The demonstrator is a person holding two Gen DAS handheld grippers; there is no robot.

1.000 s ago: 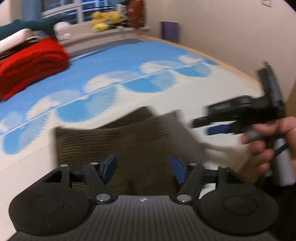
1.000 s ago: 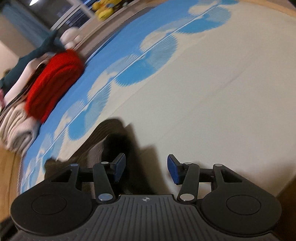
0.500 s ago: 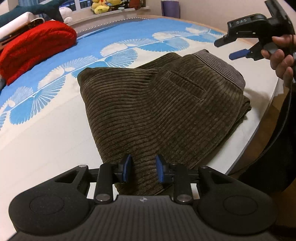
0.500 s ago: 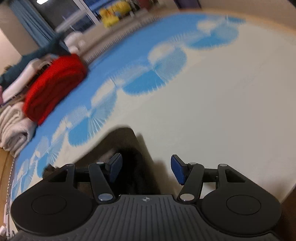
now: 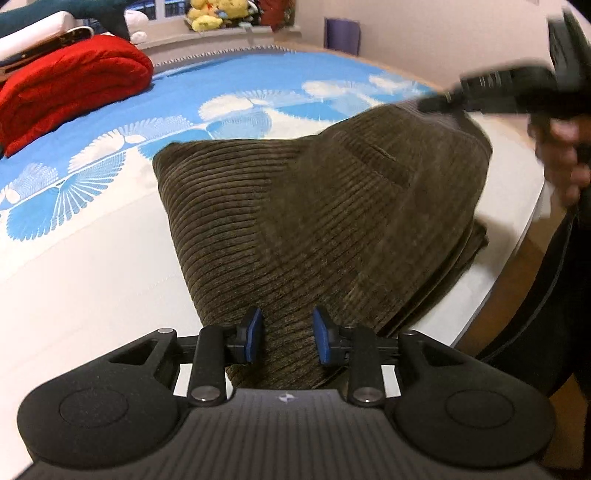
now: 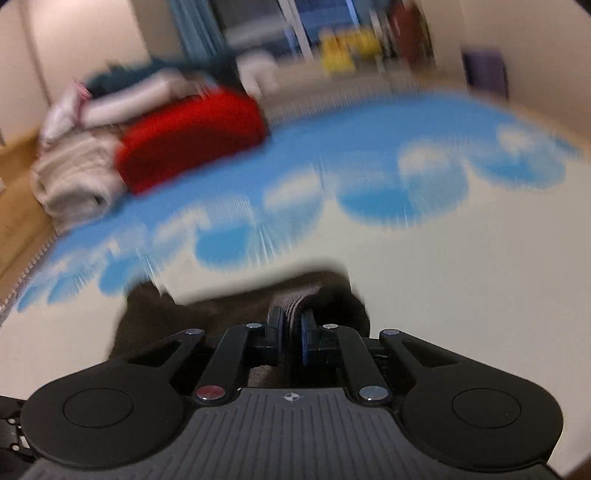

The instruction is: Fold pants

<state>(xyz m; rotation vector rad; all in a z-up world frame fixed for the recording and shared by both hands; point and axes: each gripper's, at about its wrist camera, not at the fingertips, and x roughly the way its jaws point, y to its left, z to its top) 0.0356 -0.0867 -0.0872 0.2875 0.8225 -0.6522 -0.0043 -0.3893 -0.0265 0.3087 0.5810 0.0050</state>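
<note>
Dark olive corduroy pants (image 5: 332,221) lie folded on the bed near its right edge. My left gripper (image 5: 287,339) hovers over their near edge, jaws partly open around a ridge of fabric without pinching it. My right gripper (image 6: 291,332) is shut on the pants' waistband (image 6: 291,302). In the left wrist view the right gripper (image 5: 443,101) lifts the far right corner of the pants, so the cloth rises into a peak there.
The bed has a white and blue fan-patterned cover (image 5: 236,96). A red folded blanket (image 5: 66,85) and stacked bedding (image 6: 74,177) sit at the far left. Plush toys (image 5: 210,14) line the window ledge. The bed's edge (image 5: 517,240) runs along the right.
My right gripper came down from above the bed, closed on the waistband and raised it. My left gripper's jaws opened a little wider over the near edge.
</note>
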